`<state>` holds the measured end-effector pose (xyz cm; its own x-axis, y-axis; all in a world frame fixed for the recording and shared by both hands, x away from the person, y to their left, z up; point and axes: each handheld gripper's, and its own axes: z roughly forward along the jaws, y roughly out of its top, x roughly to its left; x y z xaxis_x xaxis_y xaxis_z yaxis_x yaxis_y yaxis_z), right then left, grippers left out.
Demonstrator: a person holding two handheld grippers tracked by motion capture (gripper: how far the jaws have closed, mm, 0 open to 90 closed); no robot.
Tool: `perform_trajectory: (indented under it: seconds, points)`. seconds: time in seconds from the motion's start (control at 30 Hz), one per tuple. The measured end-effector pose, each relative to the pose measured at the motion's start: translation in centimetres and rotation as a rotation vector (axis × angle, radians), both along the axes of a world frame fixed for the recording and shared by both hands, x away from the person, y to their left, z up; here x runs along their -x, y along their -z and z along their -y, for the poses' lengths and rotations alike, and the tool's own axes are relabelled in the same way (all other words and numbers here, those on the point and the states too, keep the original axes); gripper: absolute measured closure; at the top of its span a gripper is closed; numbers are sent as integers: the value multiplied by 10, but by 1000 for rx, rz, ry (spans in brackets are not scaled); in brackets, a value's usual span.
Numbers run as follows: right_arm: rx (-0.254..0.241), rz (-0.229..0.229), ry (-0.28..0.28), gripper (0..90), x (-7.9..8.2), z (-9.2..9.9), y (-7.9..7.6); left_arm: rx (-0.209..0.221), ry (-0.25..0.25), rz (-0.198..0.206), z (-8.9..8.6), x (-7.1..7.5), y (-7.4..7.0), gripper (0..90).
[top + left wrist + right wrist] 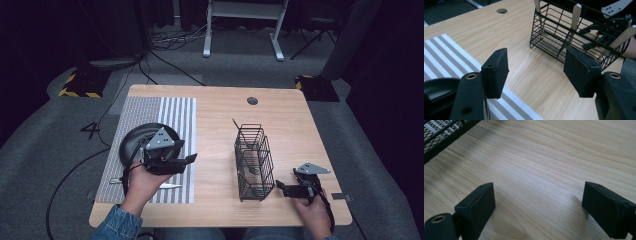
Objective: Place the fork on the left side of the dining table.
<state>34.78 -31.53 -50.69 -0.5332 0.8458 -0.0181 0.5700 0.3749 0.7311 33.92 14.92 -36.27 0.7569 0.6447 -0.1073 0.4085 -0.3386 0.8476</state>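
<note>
My left gripper (191, 159) hovers over the right edge of a black plate (131, 142) on a grey striped placemat (175, 115) and points toward the basket. Its jaws (536, 67) stand open with nothing between them. A black wire basket (254, 160) stands right of centre, with several silver cutlery handles (576, 12) leaning inside it. My right gripper (279, 186) rests low beside the basket's near right corner. It is open too (539, 195), with bare wood between its pads. A silver utensil (170, 186) lies on the placemat by the left hand.
The wooden table (215, 125) has a round cable hole (252, 100) near its far edge. A corner of the basket (441, 135) sits just ahead and left of the right jaws. Cables and a white desk frame (245, 15) are on the floor beyond.
</note>
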Motion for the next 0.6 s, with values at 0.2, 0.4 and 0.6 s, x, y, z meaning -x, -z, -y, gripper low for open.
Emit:
perform_trajectory:
  seconds: [0.2, 0.4, 0.6]
  points:
    - [-2, -1, 0, 115, 0, 0, 0, -22, -24, -9, 14, -16, -8, 382]
    - [-2, 0, 0, 116, 0, 0, 0, -25, -8, 7, 24, -29, -14, 379]
    - [-1, 0, 3, 117, 0, -1, 0, 28, -20, 18, 28, -41, -23, 379]
